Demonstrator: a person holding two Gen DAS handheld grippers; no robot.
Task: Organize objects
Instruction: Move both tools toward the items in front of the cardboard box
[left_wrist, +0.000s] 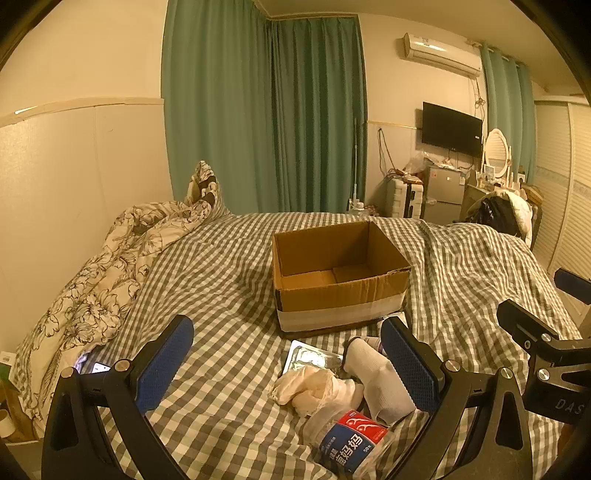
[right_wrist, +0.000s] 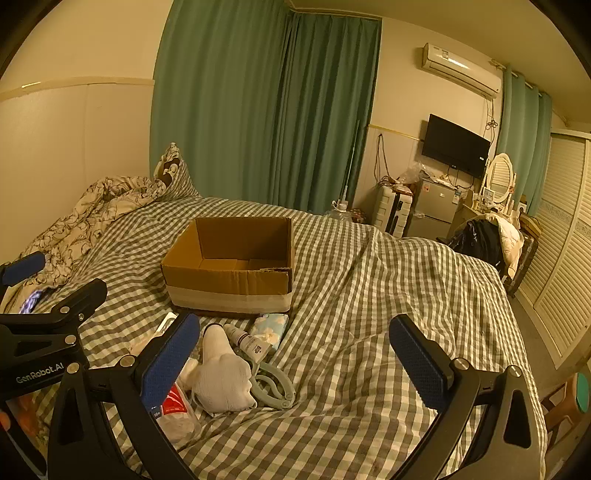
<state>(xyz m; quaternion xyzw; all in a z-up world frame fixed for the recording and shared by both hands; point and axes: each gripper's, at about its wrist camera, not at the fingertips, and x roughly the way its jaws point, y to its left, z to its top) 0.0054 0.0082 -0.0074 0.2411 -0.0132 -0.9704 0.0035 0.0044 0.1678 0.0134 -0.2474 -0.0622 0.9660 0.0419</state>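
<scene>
An open, empty cardboard box (left_wrist: 340, 273) stands on the checked bed; it also shows in the right wrist view (right_wrist: 229, 266). In front of it lies a small pile: a white glove (left_wrist: 380, 384) (right_wrist: 221, 373), a clear plastic jar with a red and blue label (left_wrist: 351, 439) (right_wrist: 173, 410), a cream cloth (left_wrist: 306, 384), a silver blister pack (left_wrist: 310, 360), a small dropper bottle (right_wrist: 245, 339), a pale tissue pack (right_wrist: 267, 328) and a light blue plastic clip (right_wrist: 273, 387). My left gripper (left_wrist: 288, 365) is open above the pile. My right gripper (right_wrist: 295, 358) is open, the pile at its left finger.
A flowered duvet (left_wrist: 110, 280) is bunched at the bed's left against the wall. Green curtains (left_wrist: 266, 110) hang behind. A suitcase, a small fridge (right_wrist: 436, 206), a TV and a dressing table stand at the right. A phone (left_wrist: 98, 367) lies at the bed's left.
</scene>
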